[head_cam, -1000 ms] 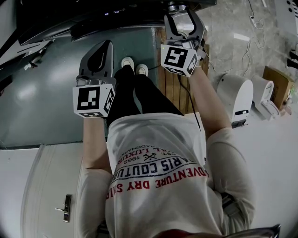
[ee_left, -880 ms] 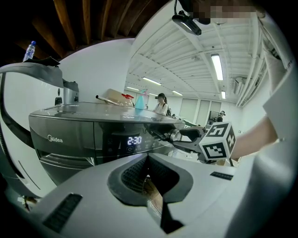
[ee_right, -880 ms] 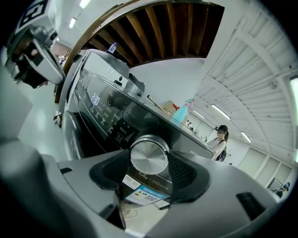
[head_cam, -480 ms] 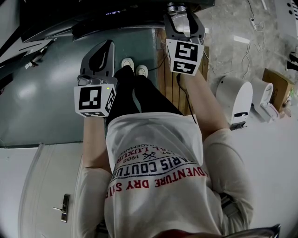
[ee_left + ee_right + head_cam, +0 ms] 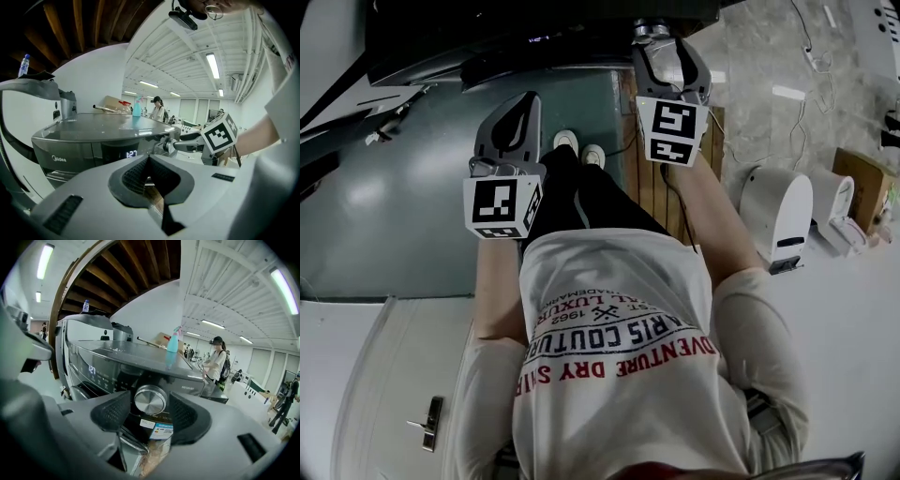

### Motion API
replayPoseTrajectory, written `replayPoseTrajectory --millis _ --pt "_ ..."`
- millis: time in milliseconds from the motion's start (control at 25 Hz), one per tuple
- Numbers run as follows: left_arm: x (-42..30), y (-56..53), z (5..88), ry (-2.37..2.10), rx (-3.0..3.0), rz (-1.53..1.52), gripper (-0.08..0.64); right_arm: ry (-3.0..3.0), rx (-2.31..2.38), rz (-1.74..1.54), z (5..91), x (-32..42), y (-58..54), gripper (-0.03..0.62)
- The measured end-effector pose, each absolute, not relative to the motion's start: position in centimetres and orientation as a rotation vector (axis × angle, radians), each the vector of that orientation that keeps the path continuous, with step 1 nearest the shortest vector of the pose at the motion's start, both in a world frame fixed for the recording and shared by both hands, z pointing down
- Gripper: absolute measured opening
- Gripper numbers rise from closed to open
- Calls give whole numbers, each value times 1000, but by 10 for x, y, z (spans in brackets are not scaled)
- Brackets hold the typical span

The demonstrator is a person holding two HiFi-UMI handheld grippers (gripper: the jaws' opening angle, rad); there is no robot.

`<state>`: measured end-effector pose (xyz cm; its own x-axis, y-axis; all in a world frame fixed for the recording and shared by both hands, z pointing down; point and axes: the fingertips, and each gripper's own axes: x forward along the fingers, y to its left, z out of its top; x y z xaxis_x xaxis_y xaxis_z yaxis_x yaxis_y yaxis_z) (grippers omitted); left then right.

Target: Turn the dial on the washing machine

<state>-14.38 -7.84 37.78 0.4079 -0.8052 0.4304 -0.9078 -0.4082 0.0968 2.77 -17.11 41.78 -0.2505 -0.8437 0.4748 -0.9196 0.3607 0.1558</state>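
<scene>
The dark grey washing machine stands in front of me, its lit display on the front panel. Its round silver dial sits between the two black pads of my right gripper, which close against its sides. From above, the right gripper reaches up to the dial at the panel's right end. The left gripper view shows that dial held from the side. My left gripper hangs lower and to the left, away from the machine, its pads pressed together with nothing between them.
My legs and white shoes stand on the green floor between the grippers. A wooden slatted panel lies under the right arm. White appliances stand at the right. A blue bottle rests on the machine's top. A person stands far behind.
The right gripper has rolled about the dial, so its marker cube went from tilted to nearly square. Both grippers sit slightly higher; the left one stayed shut.
</scene>
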Motion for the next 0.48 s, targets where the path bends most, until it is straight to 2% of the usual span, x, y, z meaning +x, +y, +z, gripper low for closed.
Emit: replayPoseTrajectory --millis 120,480 --pt "-146 -82 354 -1524 2380 447 15 -2206 1490 192 395 24 -160 263" --pt "-146 -71 282 -1583 2480 392 15 -2297 1519 272 318 33 -124 64"
